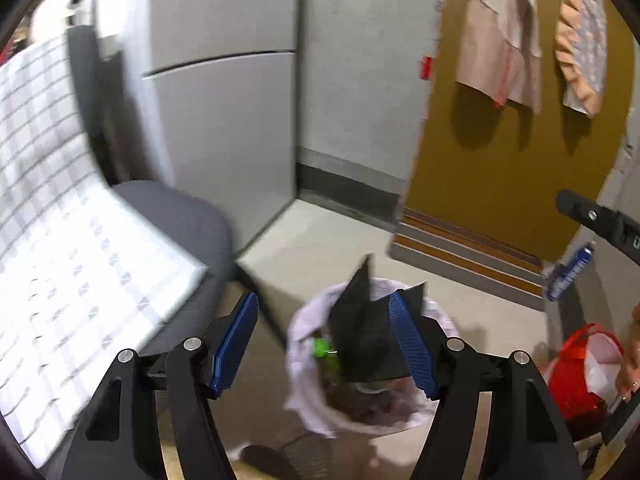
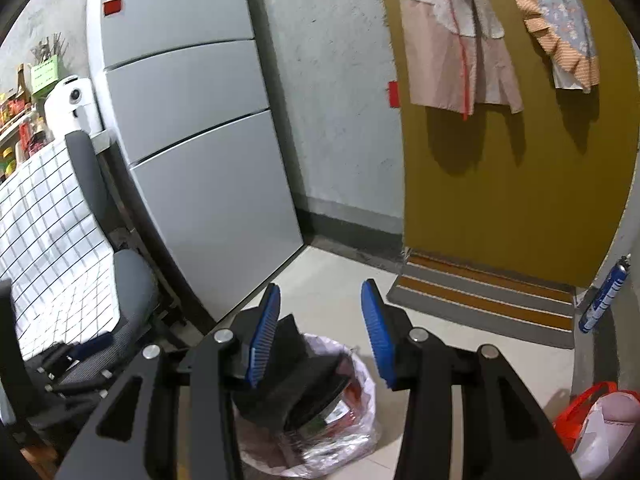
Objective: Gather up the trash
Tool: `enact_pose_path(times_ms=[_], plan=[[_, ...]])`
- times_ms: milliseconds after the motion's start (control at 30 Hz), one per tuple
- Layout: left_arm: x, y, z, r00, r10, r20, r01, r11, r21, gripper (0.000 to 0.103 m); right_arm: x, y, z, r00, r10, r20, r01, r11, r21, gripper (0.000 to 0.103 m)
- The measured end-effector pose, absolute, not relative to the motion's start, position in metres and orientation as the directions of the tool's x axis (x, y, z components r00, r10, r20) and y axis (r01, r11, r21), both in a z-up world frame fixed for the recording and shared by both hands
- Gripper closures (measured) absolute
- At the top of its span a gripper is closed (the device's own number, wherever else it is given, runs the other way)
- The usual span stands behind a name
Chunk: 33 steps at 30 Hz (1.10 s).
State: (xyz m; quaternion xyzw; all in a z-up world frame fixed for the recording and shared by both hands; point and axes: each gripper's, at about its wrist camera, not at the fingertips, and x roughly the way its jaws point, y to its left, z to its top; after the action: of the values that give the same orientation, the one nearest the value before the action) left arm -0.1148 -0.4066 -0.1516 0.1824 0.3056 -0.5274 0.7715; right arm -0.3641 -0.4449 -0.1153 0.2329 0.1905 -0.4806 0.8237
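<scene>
A trash bin lined with a white plastic bag (image 1: 304, 320) stands on the floor; it also shows in the right wrist view (image 2: 360, 364). A folded black sheet (image 1: 360, 320) sticks up out of the bin, over a green scrap (image 1: 322, 347) and other rubbish. The same black piece (image 2: 304, 380) lies in the bin in the right wrist view. My left gripper (image 1: 324, 312) is open above the bin, holding nothing. My right gripper (image 2: 320, 304) is open above the bin, holding nothing. Part of my right gripper's body (image 1: 600, 220) shows at the right edge of the left wrist view.
A grey office chair (image 1: 180, 216) with a checked white cloth (image 1: 60, 220) stands left of the bin, against a grey fridge (image 2: 192, 132). A yellow door (image 2: 500, 200) with hanging clothes is behind. A blue spray can (image 2: 604, 296) and a red and white bag (image 2: 596, 424) are at the right.
</scene>
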Motion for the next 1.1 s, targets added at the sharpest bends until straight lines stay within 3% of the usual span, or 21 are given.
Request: enact_pose_path(times_ms=[233,300,433,633,1100], plan=[[-0.093,-0.349,-0.131,0.345,-0.664,-0.663,0.873,0.487,-0.033,0.016,-0.335,-0.413,-0.109,0.519,-0.645,-0.561,0.835,0.524,0.170,0.052],[-0.093,-0.338,-0.127,0.359,-0.656,-0.665,0.863,0.504,-0.032,0.016,-0.325,-0.402,-0.104,0.534,-0.613,-0.582,0.816,0.554,0.165,0.047],[-0.092,-0.311,-0.112,0.390,-0.627,-0.675,0.837,0.547,-0.024,0.016,-0.308,-0.382,-0.088,0.550,-0.563,-0.617,0.784,0.602,0.150,0.026],[-0.087,-0.276,-0.084,0.416,-0.584,-0.697,0.794,0.607,-0.035,0.015,-0.287,-0.346,-0.055,0.585,-0.520,-0.623,0.731,0.671,0.126,0.006],[-0.067,-0.191,-0.009,0.574,-0.433,-0.694,0.630,0.775,0.038,0.013,-0.266,-0.295,0.015,0.635,-0.546,-0.546,0.660,0.751,0.017,0.006]])
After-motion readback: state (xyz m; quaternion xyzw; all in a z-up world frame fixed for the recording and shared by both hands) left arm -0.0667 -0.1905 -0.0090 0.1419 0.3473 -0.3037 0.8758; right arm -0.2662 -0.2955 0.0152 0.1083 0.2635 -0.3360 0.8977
